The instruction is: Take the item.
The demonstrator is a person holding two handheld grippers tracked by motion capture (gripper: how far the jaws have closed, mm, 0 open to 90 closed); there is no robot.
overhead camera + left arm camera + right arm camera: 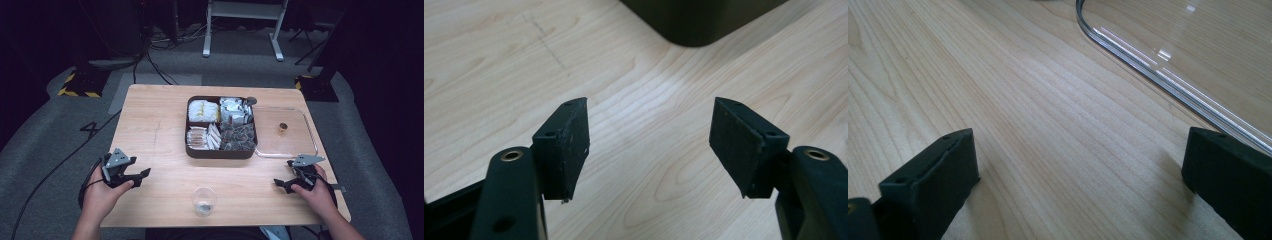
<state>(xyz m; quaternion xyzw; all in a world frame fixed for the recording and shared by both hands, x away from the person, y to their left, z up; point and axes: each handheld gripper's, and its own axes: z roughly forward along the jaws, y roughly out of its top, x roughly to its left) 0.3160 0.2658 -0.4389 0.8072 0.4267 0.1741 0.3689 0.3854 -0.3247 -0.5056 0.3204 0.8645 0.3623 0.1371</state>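
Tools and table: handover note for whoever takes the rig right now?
Left tool: open, holding nothing, low over bare table left of the box.
Right tool: open, holding nothing, beside the near edge of the clear lid.
Dark four-part box sits mid-table, packets in all four parts. Lid lies flat to its right, a small brown thing on it. Clear cup stands at the near edge, something small inside.
Done: nothing grasped yet. Left: likely everything; which thing comes first cannot be told.
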